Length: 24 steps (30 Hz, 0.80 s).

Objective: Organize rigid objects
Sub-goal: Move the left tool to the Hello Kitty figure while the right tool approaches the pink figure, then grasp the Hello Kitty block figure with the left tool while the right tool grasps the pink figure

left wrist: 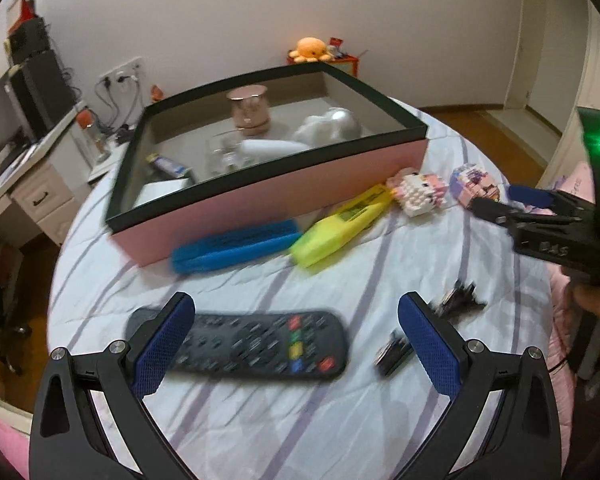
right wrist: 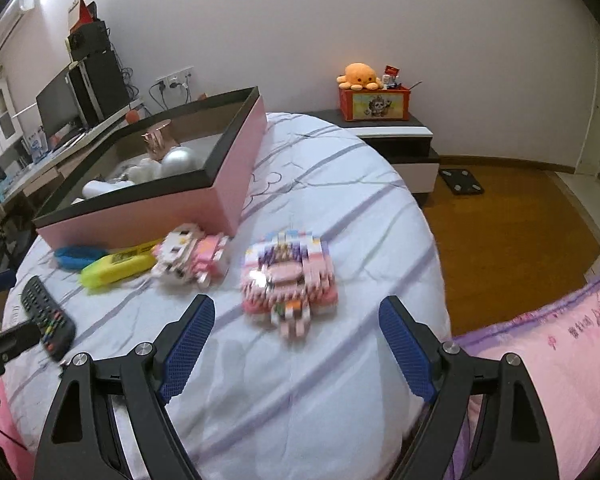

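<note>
White wall (right wrist: 380, 20), wooden floor (right wrist: 508, 232) — desk (right wrist: 80, 136)

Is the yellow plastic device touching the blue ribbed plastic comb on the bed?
Touching. In the left wrist view, the near end of the yellow plastic device overlaps the right end of the blue ribbed plastic comb, and no sheet shows between them.

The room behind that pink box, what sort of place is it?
Most likely a bedroom at home. The objects lie on a bed's white sheet with purple stripes, an orange octopus plush toy tops a low bedside cabinet, and a desk with a dark computer monitor stands by the wall.
</note>
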Tool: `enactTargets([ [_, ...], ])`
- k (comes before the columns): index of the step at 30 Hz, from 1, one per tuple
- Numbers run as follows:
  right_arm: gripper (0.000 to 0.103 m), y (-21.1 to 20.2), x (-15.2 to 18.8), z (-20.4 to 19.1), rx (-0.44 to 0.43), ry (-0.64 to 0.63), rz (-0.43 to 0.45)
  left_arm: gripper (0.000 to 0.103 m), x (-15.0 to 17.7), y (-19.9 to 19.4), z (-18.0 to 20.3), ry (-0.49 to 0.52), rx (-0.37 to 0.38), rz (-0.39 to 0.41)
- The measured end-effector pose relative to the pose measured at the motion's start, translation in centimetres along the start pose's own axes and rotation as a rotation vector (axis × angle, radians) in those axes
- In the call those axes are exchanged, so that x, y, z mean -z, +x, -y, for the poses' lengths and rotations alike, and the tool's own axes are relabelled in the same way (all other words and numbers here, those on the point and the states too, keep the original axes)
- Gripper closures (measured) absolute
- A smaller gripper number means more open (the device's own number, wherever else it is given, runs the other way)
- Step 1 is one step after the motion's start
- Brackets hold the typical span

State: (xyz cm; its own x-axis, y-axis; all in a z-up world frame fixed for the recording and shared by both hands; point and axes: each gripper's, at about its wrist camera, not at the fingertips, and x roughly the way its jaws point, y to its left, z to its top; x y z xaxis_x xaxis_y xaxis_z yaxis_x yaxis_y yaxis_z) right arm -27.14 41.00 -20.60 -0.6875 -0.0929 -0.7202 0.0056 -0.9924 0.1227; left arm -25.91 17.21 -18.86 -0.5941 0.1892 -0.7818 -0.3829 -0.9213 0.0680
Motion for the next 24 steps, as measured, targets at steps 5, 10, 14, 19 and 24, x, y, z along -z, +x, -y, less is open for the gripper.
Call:
enactTargets([
  [5, 0.019, 2.0, -0.9, -0.1, -0.032, -0.063, -0.023, 0.000, -1.9, 1.9, 2.6, 0.035, 0.015, -0.022],
  [10, 0.050, 1.8, -0.9, 0.9, -0.070, -0.098, -0.012, 0.000, -3.4, 3.2, 5.0, 0.053, 0.030, -0.031],
  [14, 0.050, 0.9, -0.3, 2.2, -0.095, -0.086, -0.003, 0.000, -4.7, 4.5, 6.6, 0.038, 0.045, -0.045],
  [19, 0.050, 0.4, 0.4, 3.5, -0.157, -0.044, 0.016, 0.000, -5.8, 6.2, 8.3, 0.036, 0.053, -0.083],
  [24, 0.050, 0.5, 0.4, 4.7, -0.217, -0.005, 0.029, 0.000, -7.0, 7.2, 8.7, 0.022, 0.030, -0.075],
])
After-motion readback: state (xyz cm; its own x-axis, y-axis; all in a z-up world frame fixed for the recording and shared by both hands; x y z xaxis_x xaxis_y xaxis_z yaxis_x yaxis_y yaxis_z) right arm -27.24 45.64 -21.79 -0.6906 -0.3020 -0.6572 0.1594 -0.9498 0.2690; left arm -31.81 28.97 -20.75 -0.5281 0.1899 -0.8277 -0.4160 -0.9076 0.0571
